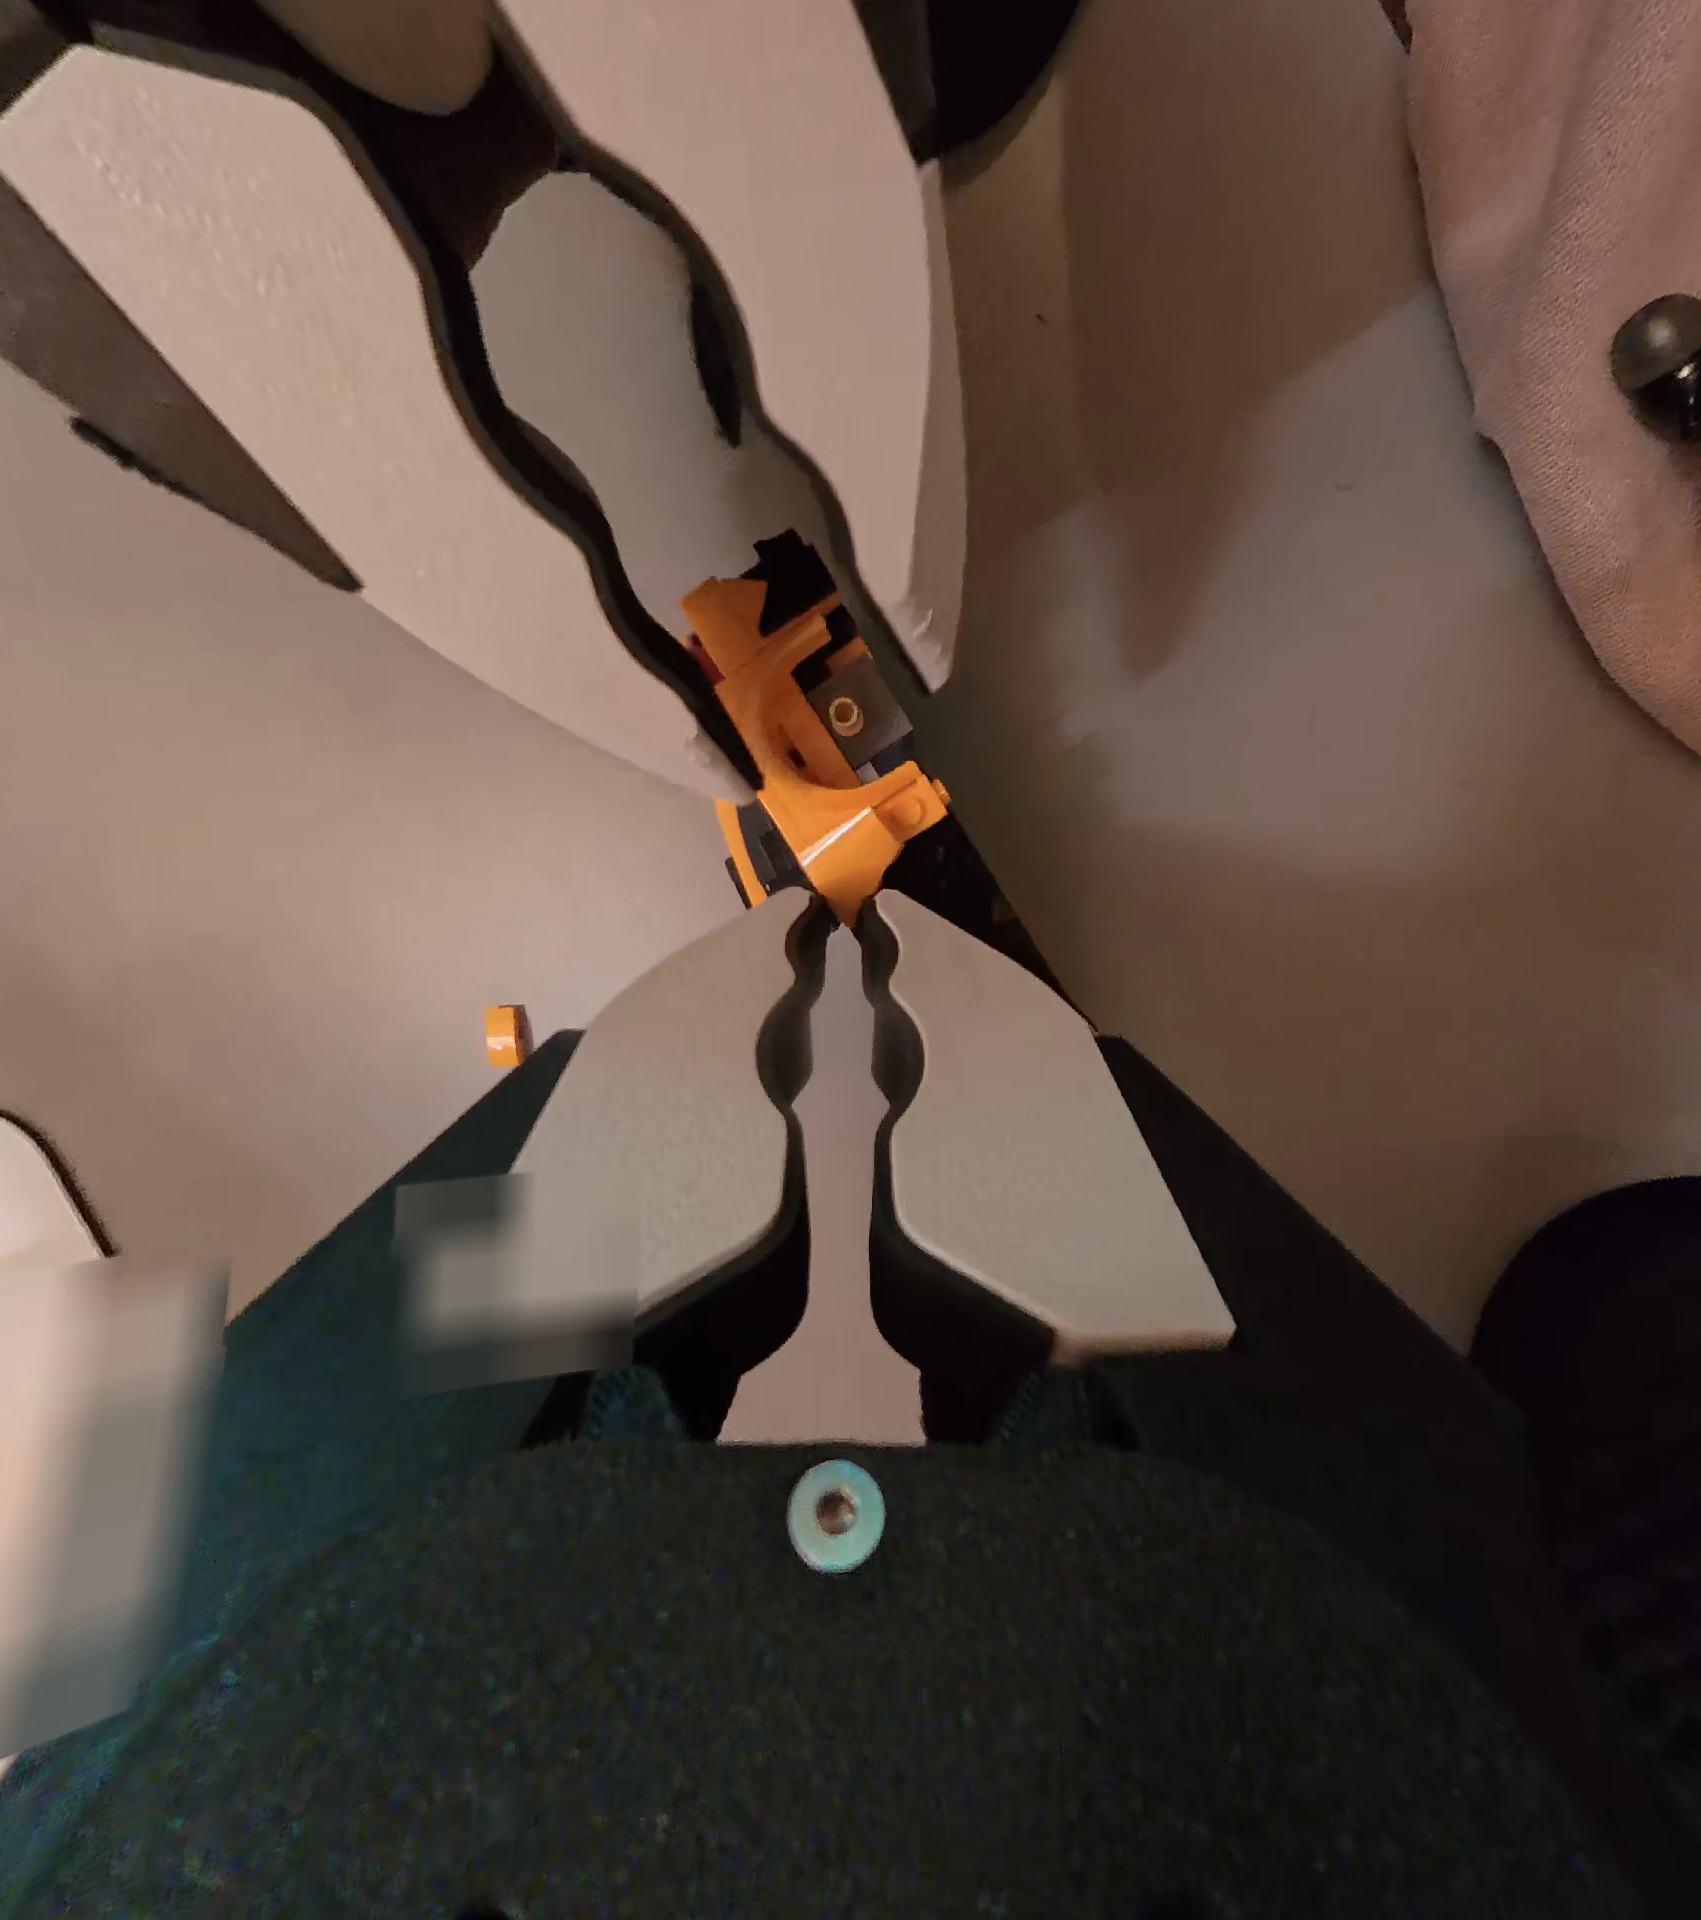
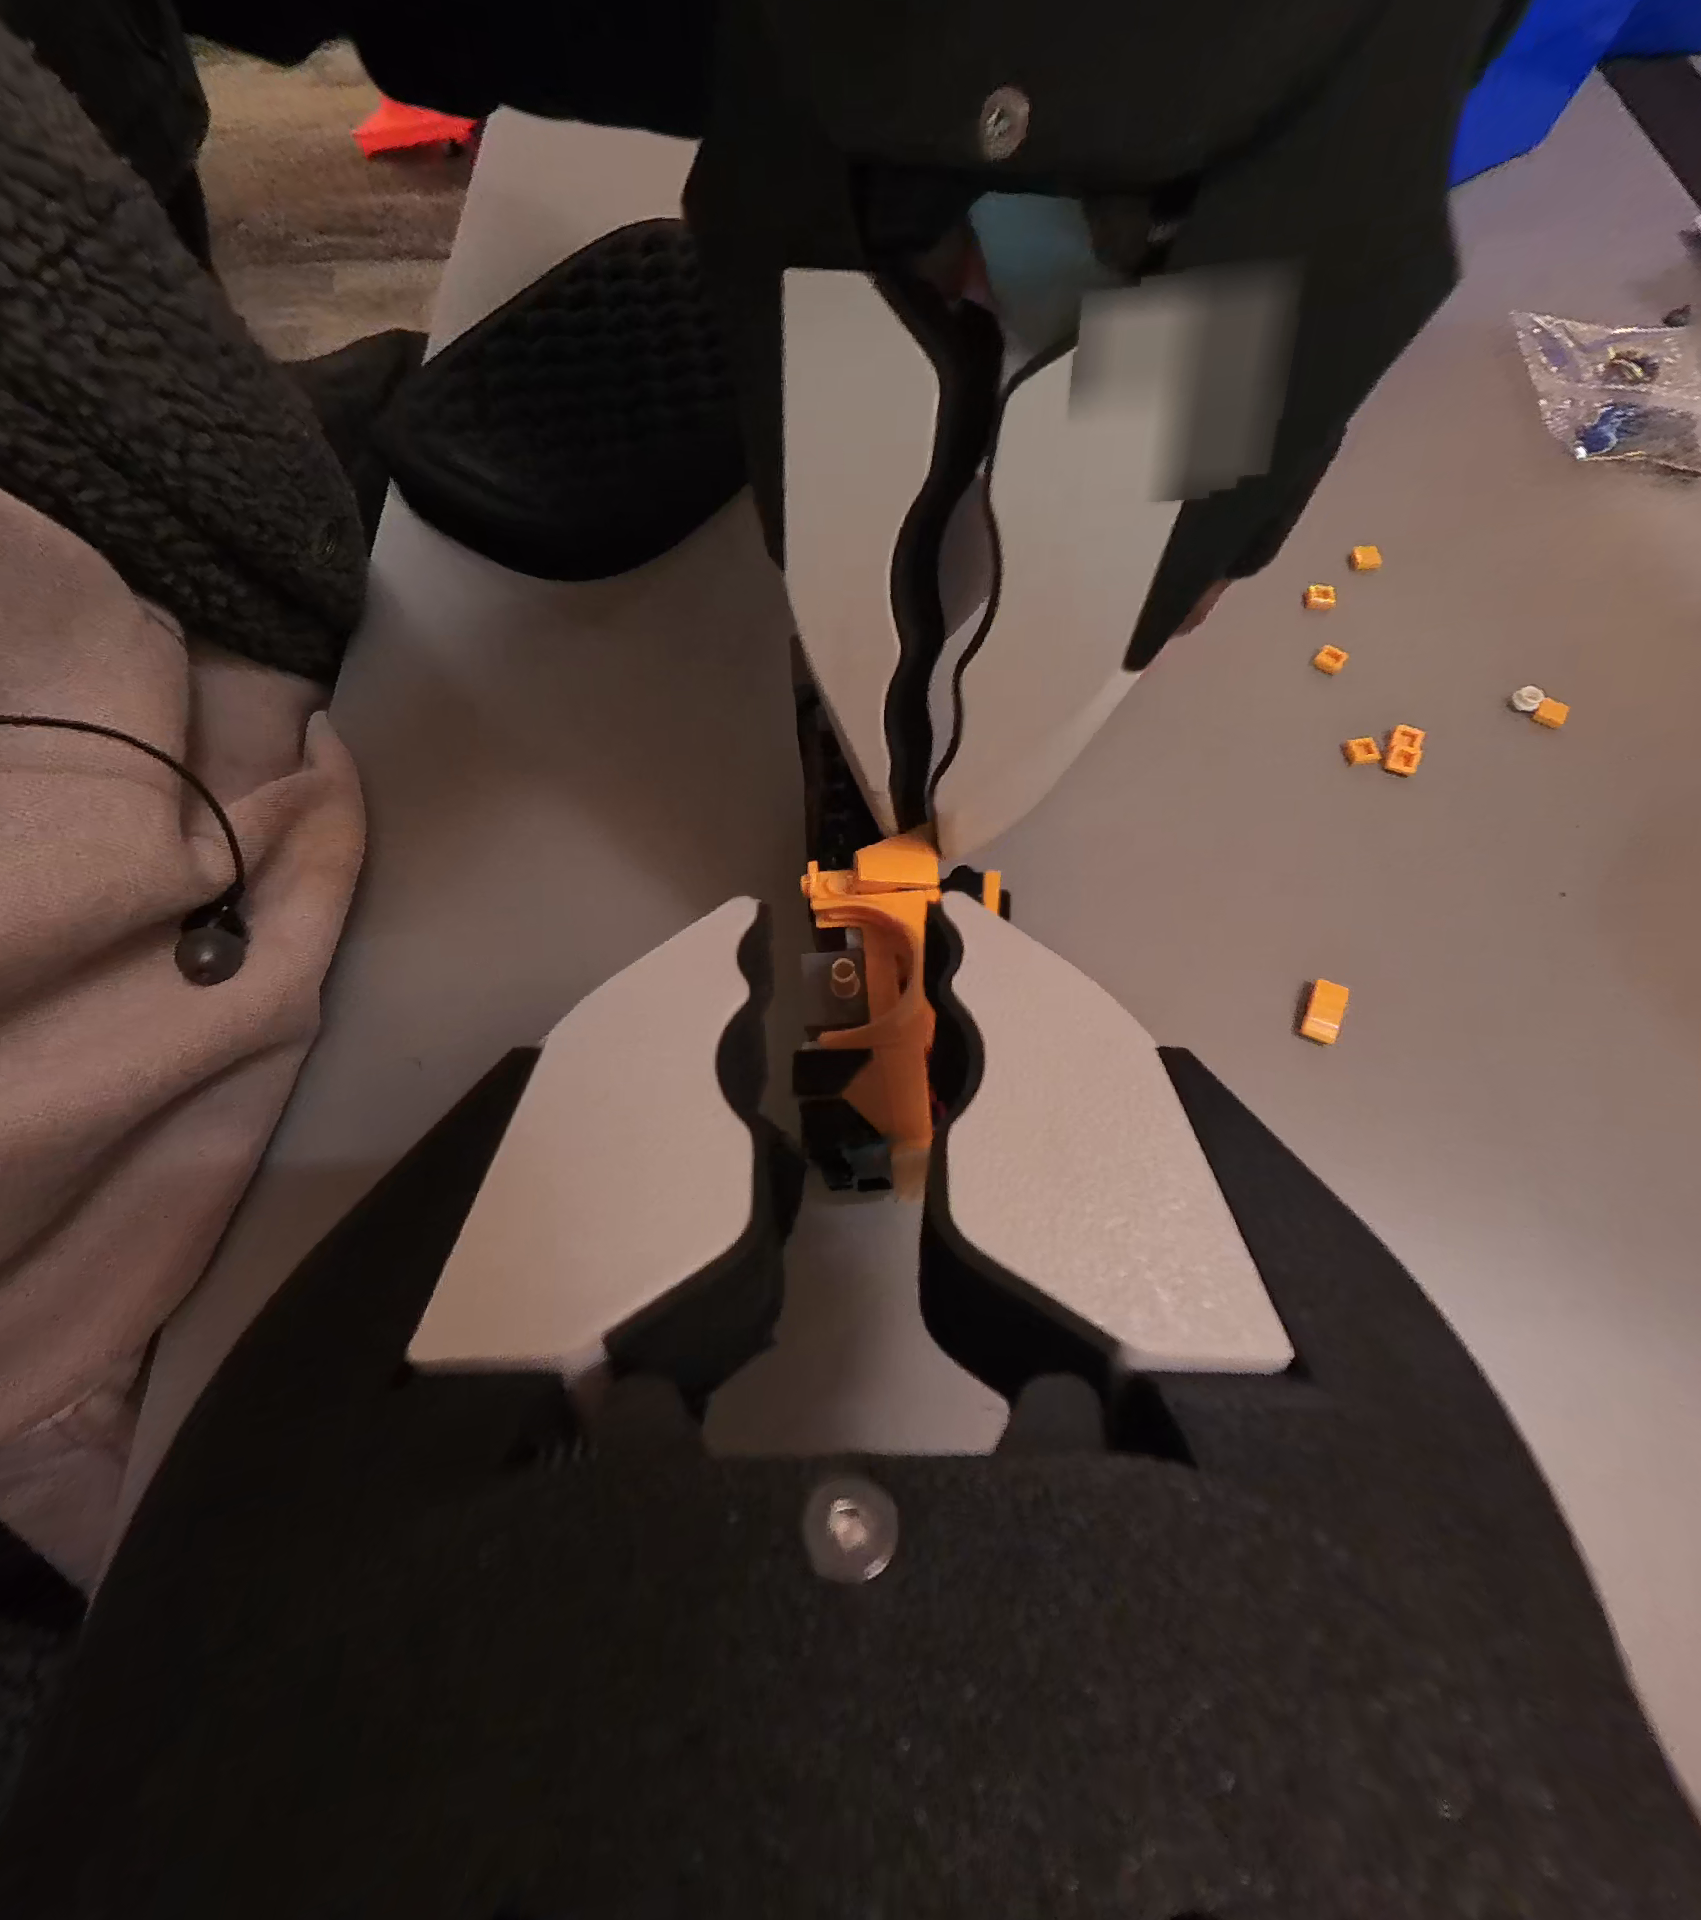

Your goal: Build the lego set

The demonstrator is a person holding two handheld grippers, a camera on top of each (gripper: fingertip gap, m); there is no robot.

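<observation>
1. orange-and-black plastic brick model point(image 2: 877, 997), curved orange arches, grey studded block inside, held above the grey worktop point(image 2: 1448, 1039).
2. right tongs point(image 2: 851, 935) pinch its body; left tongs point(image 1: 841, 914) pinch its orange end.
3. no readable writing.

Table: grey surface point(image 2: 1448, 1039).
Loose pieces: small orange bricks point(image 2: 1386, 748) lay scattered.
Bag: clear plastic point(image 2: 1625, 405), beyond them.
Cloth: pinkish fabric point(image 2: 46, 1039) with black cord point(image 2: 202, 831).
</observation>
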